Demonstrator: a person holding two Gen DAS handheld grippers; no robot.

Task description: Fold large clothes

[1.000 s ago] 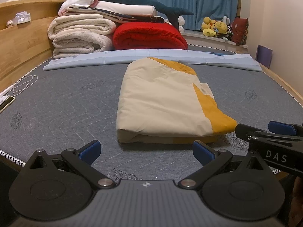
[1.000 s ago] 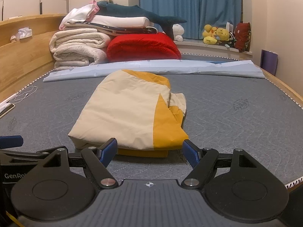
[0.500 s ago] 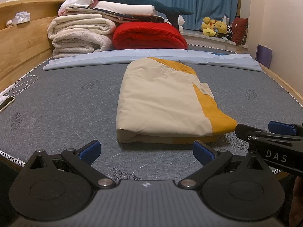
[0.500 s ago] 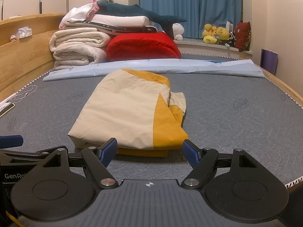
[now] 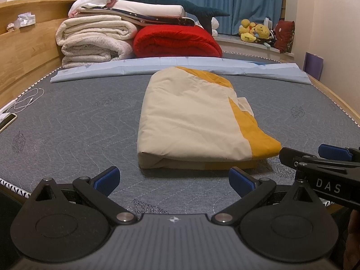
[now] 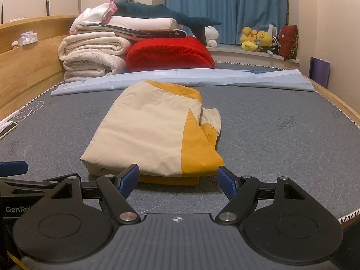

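Your left gripper [image 5: 174, 177] and right gripper [image 6: 177, 177] both gape wide, holding nothing; the cream-and-mustard garment [image 5: 191, 121] looks folded, so tuck its loose right edge squarely.

A cream-and-mustard garment [image 5: 191, 121] lies folded into a flat rectangular bundle on the grey mattress [image 5: 78, 121].

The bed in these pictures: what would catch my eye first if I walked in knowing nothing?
Probably the folded cream and mustard-yellow garment lying in the middle of the grey mattress, just beyond two black tools with blue-tipped jaws standing open and empty, the left gripper and the right gripper. Behind it, a bright red blanket sits beside a stack of white blankets by the wooden headboard.
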